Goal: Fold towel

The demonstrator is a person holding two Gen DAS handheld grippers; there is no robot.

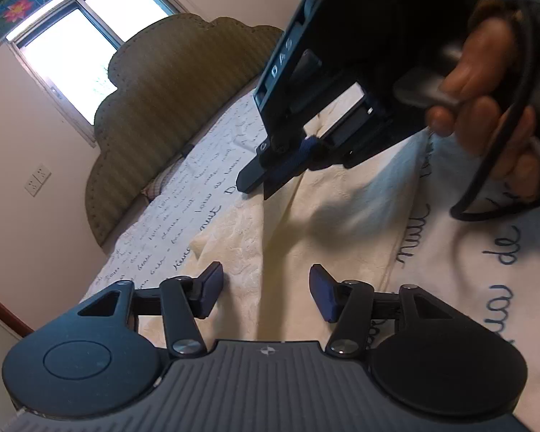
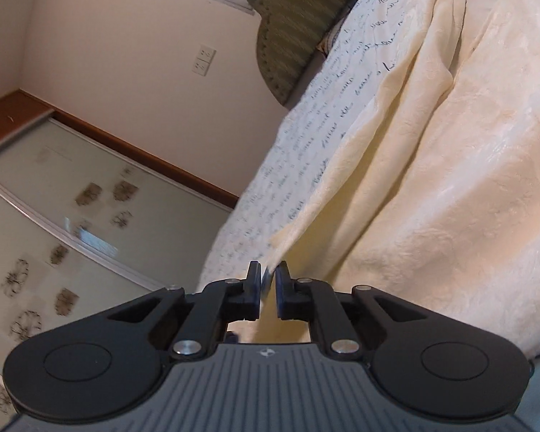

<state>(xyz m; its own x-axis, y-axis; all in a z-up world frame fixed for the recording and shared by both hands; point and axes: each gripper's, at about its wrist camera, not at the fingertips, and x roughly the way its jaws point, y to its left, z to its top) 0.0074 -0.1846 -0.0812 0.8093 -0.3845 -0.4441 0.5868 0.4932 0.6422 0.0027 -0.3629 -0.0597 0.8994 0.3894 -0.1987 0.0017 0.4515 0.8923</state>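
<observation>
Lying across the bed (image 2: pixel 298 165), the cream towel (image 2: pixel 432 180) spreads in soft folds over a white sheet printed with dark handwriting. In the right wrist view the right gripper (image 2: pixel 269 288) has its jaws drawn together on a corner of the towel, a thin edge of the cloth showing between the two pads, and the cloth runs up and away from that corner in a long ridge toward the green headboard (image 2: pixel 288 28). In the left wrist view the left gripper (image 1: pixel 266 293) stands with its jaws apart above the towel (image 1: pixel 270 252), nothing between the pads, the cloth lying flat beneath them. Farther ahead in that same view the right gripper (image 1: pixel 270 172) appears from outside, held by a hand (image 1: pixel 486 108) at the upper right, its fingertips down on the towel's far part with a dark cable (image 1: pixel 496 165) looping beside the hand. A bright window (image 1: pixel 75 54) sits behind the headboard, a wall socket (image 1: pixel 37 180) lies to its left, and a wardrobe (image 2: pixel 72 216) with pale patterned doors fills the left of the right wrist view.
</observation>
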